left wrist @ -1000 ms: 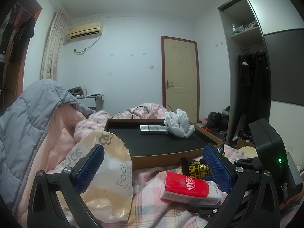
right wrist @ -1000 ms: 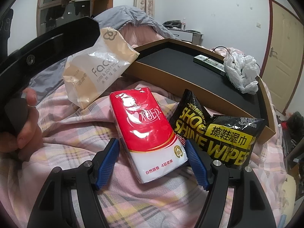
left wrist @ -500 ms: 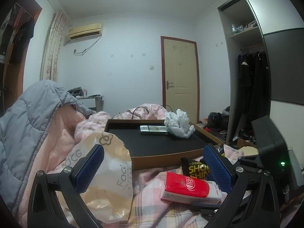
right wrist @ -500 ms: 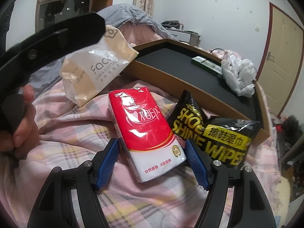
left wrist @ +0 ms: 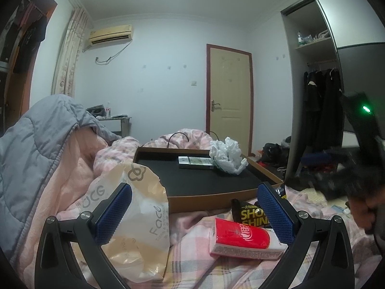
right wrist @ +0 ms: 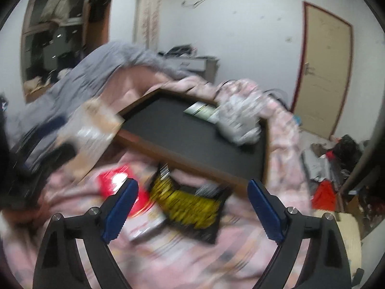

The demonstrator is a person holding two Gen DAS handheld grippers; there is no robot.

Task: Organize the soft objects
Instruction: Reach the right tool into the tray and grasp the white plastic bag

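A red tissue pack [left wrist: 243,239] lies on the pink plaid bedding, with a black shoe-wipes pack [left wrist: 250,213] behind it and a beige face-towel bag [left wrist: 142,219] to its left. My left gripper [left wrist: 195,213] is open and empty, low over the bedding. The right wrist view is blurred by motion. My right gripper [right wrist: 192,208] is open and empty, raised above the red tissue pack [right wrist: 118,183] and the wipes pack [right wrist: 192,204]. The beige bag [right wrist: 93,130] leans on the tray's left corner.
A brown tray with a black floor [left wrist: 204,180] sits on the bed, holding a flat box [left wrist: 196,162] and a crumpled white plastic bag [left wrist: 227,155]. A grey quilt [left wrist: 36,149] is piled at the left. A wardrobe [left wrist: 322,96] stands at the right.
My right gripper has lifted up and back from around the red tissue pack, swinging fast so its view blurs. The left gripper has hardly moved.
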